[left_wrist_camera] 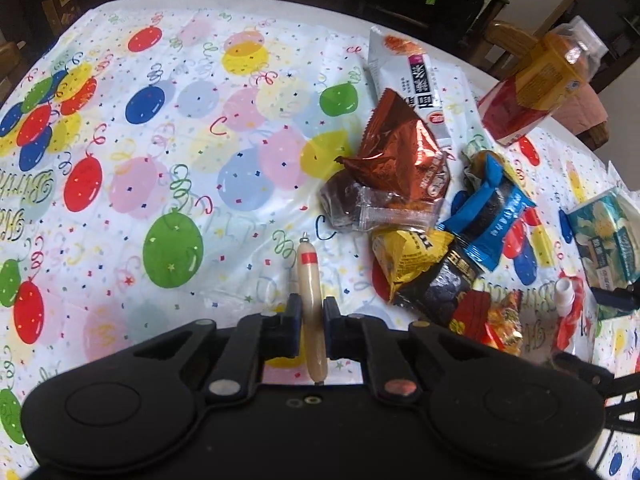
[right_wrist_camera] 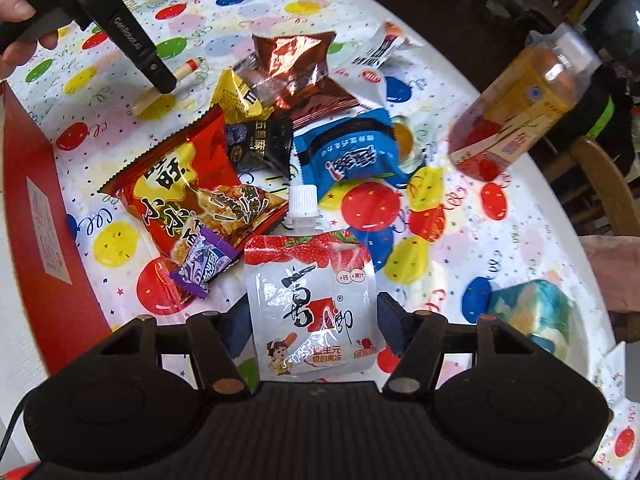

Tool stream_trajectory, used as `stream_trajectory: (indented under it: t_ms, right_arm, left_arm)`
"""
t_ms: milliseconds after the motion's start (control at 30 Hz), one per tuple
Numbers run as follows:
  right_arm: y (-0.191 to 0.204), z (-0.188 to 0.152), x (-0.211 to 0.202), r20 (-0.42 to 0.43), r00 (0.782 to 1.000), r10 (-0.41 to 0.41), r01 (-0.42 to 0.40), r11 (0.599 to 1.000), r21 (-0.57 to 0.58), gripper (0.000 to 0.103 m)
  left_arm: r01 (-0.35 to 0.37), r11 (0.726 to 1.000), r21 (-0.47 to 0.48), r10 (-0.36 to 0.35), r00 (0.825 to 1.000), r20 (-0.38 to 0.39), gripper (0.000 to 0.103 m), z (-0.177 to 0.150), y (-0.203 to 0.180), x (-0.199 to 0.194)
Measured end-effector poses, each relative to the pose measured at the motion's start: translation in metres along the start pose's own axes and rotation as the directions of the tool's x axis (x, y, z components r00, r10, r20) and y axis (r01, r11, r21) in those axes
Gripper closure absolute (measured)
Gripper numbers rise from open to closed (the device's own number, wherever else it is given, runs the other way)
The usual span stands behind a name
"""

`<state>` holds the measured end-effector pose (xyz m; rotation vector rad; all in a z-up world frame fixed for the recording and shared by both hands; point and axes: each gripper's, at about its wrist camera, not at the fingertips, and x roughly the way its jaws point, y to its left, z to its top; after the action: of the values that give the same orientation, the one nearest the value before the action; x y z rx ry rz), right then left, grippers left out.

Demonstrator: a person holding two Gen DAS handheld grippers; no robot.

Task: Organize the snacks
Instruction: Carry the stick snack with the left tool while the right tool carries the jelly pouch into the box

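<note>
In the left wrist view, my left gripper is shut on a beige sausage stick with a red band, which points away over the balloon tablecloth. The right wrist view shows that same gripper and sausage stick at top left, with a hand on it. My right gripper is shut on a white strawberry jelly pouch with a white cap. The snack pile lies just beyond it: copper foil packet, yellow-black packet, blue packet, red packet, purple candy.
An orange drink bottle with a yellow and red label lies at the right of the pile. A red box stands along the left edge in the right wrist view. A blue-green tissue pack sits at the right. Chairs stand beyond the table edge.
</note>
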<state>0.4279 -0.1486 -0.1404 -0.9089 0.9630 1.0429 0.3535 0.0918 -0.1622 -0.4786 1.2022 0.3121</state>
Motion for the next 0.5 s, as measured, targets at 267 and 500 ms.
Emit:
stream_trajectory:
  t_ms: [267, 500]
  right_arm:
    - [0.008, -0.003, -0.045, 0.039, 0.998, -0.049, 0.048, 0.998, 0.027, 0.04]
    - [0.028, -0.004, -0.091, 0.067, 0.995, -0.08, 0.077, 0.996, 0.046, 0.04]
  left_arm:
    - [0.035, 0.998, 0.042, -0.036, 0.999, 0.034, 0.096, -0.007, -0.005, -0.034]
    - [0.083, 0.992, 0.097, -0.089, 0.995, 0.051, 0.096, -0.024, -0.01, -0.068]
